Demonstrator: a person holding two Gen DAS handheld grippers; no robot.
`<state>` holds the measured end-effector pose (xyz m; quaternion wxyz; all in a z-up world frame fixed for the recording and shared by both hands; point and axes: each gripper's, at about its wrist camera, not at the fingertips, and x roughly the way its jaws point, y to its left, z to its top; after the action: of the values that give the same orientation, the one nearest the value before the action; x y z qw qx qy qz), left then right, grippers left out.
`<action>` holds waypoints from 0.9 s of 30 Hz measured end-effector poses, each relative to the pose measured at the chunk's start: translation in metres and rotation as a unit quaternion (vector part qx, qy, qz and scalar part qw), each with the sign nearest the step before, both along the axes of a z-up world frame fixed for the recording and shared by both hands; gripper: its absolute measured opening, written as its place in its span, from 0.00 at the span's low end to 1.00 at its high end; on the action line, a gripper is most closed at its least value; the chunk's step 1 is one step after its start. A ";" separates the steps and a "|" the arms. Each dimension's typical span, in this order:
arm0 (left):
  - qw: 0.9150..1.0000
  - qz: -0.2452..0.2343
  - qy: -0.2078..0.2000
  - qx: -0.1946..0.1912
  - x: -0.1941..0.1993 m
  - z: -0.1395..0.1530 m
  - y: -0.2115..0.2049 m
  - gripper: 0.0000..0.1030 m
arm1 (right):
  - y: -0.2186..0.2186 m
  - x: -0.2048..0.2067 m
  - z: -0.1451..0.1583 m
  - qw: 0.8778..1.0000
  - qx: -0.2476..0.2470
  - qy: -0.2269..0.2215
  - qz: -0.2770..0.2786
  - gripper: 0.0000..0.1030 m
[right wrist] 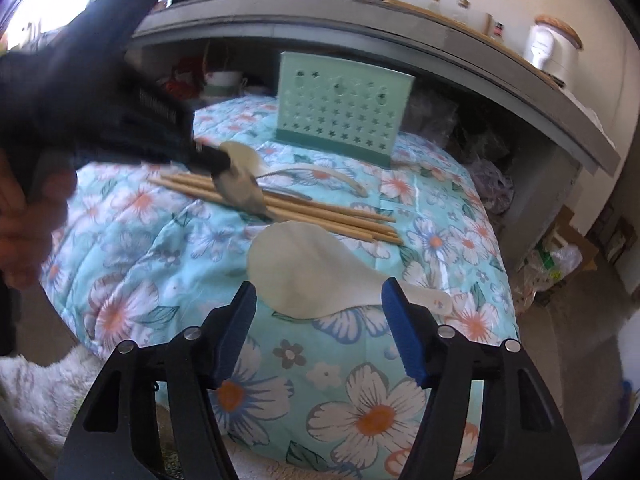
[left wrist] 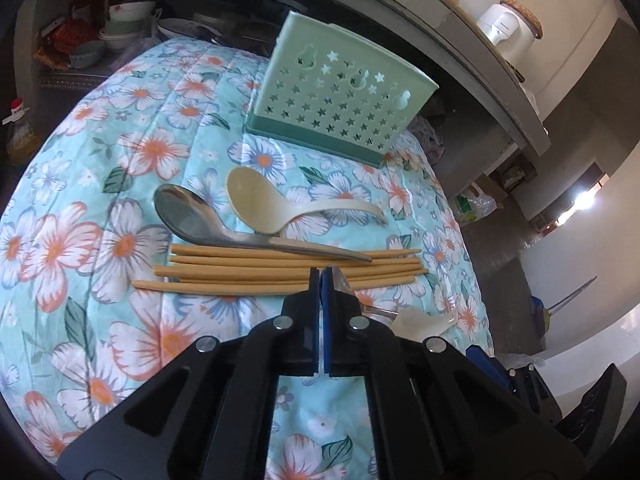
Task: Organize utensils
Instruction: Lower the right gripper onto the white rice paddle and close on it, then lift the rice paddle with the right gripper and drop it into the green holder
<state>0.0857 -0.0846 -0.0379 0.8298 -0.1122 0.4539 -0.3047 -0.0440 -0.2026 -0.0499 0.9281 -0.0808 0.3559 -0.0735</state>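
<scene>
My left gripper (left wrist: pixel 320 270) clamped on metal spoon (right wrist: pixel 242 194), lifted over chopsticks (left wrist: pixel 280 268). My right gripper (right wrist: pixel 318 300) spread wide, empty, above white rice paddle (right wrist: pixel 312 272). Green holder (left wrist: pixel 340 96) upright at far edge of floral cloth (left wrist: pixel 120 200), apparently unfilled. Second metal spoon (left wrist: pixel 192 216), cream ladle (left wrist: pixel 264 200) on cloth. Sorting barely begun.

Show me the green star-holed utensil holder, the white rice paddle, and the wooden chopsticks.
green star-holed utensil holder (left wrist: pixel 340 92), left wrist view, front wall.
white rice paddle (right wrist: pixel 308 268), right wrist view, blade.
wooden chopsticks (left wrist: pixel 240 272), left wrist view, mid-shafts.
</scene>
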 end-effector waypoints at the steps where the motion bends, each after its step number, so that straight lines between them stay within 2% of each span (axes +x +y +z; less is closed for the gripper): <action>1: 1.000 0.009 -0.003 -0.001 0.000 0.004 0.006 0.00 | 0.005 0.003 -0.002 1.000 -0.012 0.005 0.008 0.58; 7: 0.997 0.068 -0.036 -0.019 0.000 0.027 0.049 0.00 | 0.032 0.023 -0.026 0.995 -0.087 0.034 0.025 0.45; 12: 0.991 0.105 -0.068 -0.044 -0.002 0.051 0.084 0.01 | 0.042 0.037 -0.035 0.992 -0.111 0.052 0.009 0.30; 14: 0.989 0.115 -0.080 -0.056 -0.001 0.061 0.095 0.01 | 0.047 0.040 -0.037 0.991 -0.117 0.061 0.005 0.17; 18: 0.983 0.117 -0.105 -0.090 0.004 0.084 0.111 0.01 | 0.052 0.043 -0.035 0.990 -0.125 0.065 -0.012 0.12; 23: 0.976 0.113 -0.153 -0.109 0.022 0.124 0.112 0.01 | 0.041 0.036 -0.005 0.993 -0.107 0.036 -0.024 0.06; 27: 0.960 0.118 -0.221 -0.123 0.040 0.176 0.105 0.01 | 0.013 0.027 0.037 0.998 -0.045 0.007 -0.036 0.04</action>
<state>0.1261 0.0201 0.1379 0.9194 -0.1964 0.2012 -0.2751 -0.0166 -0.1901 -0.0128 0.9177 -0.1100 0.3615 -0.1226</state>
